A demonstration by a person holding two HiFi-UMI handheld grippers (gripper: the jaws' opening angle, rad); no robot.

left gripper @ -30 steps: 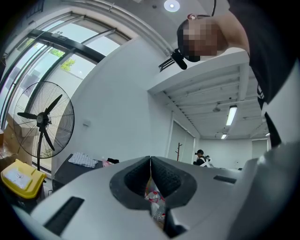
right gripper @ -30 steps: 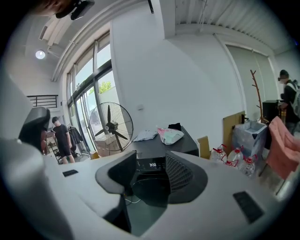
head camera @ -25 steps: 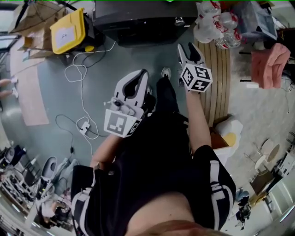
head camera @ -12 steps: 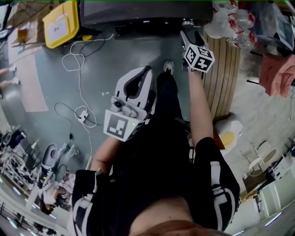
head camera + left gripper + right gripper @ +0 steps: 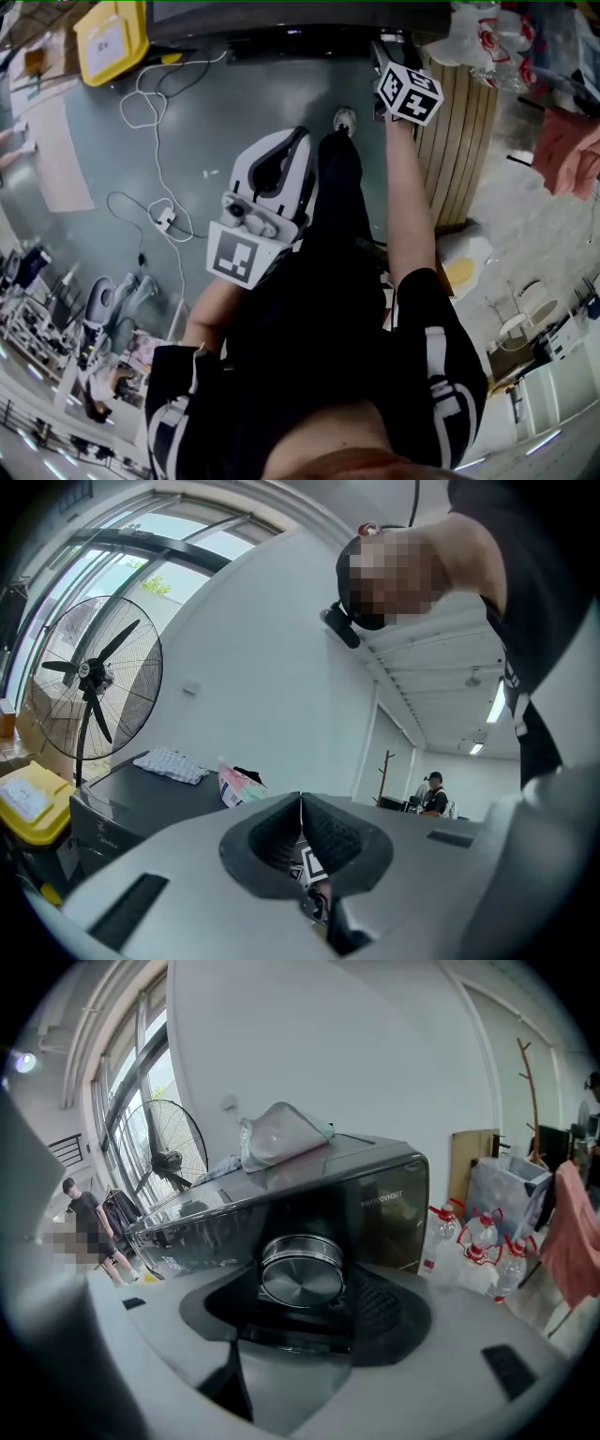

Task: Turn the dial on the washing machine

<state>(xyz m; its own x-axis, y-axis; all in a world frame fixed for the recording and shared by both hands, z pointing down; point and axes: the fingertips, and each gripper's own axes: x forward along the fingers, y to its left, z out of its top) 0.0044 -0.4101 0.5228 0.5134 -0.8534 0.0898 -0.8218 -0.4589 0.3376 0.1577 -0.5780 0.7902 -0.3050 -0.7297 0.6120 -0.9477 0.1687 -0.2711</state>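
The dark washing machine (image 5: 281,36) stands at the top of the head view, and its front panel (image 5: 375,1206) fills the right gripper view. The round silver dial (image 5: 302,1269) sits on that panel. My right gripper (image 5: 389,49) reaches up to the panel at arm's length. In its own view the right gripper (image 5: 309,1290) has the dial between its jaws, which are opening and stand clear of the dial's sides. My left gripper (image 5: 296,142) hangs lower, over the grey floor, away from the machine. Its jaws (image 5: 300,803) meet along one seam, with nothing between them.
A yellow bin (image 5: 111,39) and a white cable (image 5: 150,103) lie on the floor to the left. Wooden slats (image 5: 459,141) and water bottles (image 5: 478,1241) stand right of the machine. A crumpled bag (image 5: 281,1133) lies on its top, and a floor fan (image 5: 169,1162) stands behind.
My right gripper has moved forward from above the floor up to the machine's front panel. The left gripper has stayed about where it was.
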